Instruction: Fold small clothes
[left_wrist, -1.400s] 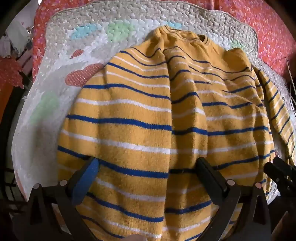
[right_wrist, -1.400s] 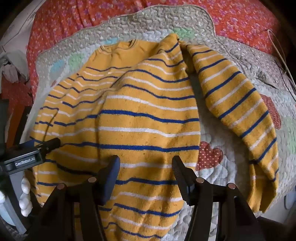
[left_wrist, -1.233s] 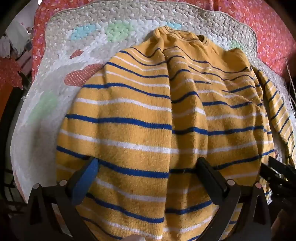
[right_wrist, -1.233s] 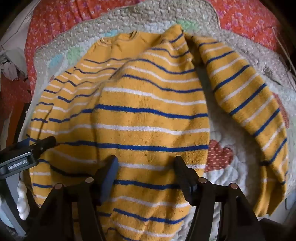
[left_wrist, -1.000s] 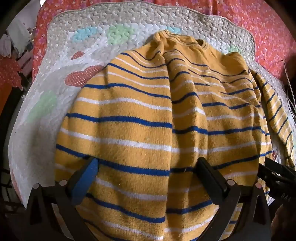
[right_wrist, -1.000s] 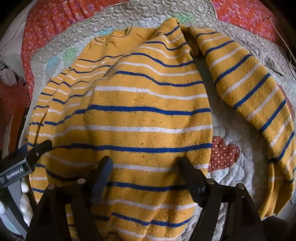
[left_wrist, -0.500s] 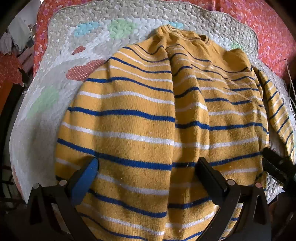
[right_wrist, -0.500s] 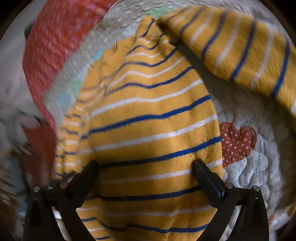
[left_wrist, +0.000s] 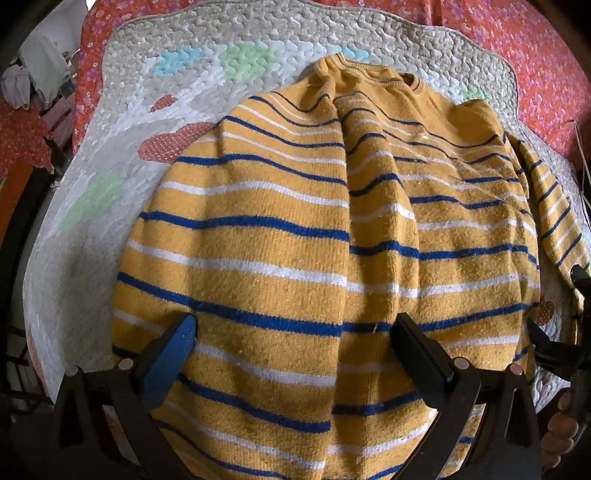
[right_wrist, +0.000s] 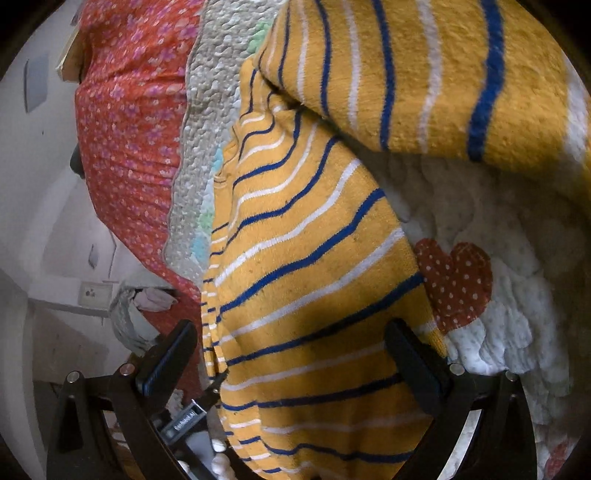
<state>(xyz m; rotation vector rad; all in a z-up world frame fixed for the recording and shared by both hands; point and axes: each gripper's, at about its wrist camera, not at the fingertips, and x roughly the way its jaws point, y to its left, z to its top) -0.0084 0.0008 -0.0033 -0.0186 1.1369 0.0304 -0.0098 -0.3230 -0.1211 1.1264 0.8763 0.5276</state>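
Fuzzy knit sweater (left_wrist: 295, 240), quilted mat (left_wrist: 110, 177)

My left claw (left_wrist: 295, 343) stands with its jaws spread wide, level, nothing clamped between the fingers. My right claw (right_wrist: 291, 354) is likewise spread wide and rolled hard to one side. In the left view, my right hand (left_wrist: 563, 428) shows at the lower right edge, gripping its handle.

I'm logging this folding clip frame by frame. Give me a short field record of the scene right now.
garment: yellow striped sweater, lying spread out, collar at the far end
surface: quilted mat over a red floral cover
left claw: open, over the hem
right claw: open, view tilted, at the sweater's side edge
free sleeve: beside the body
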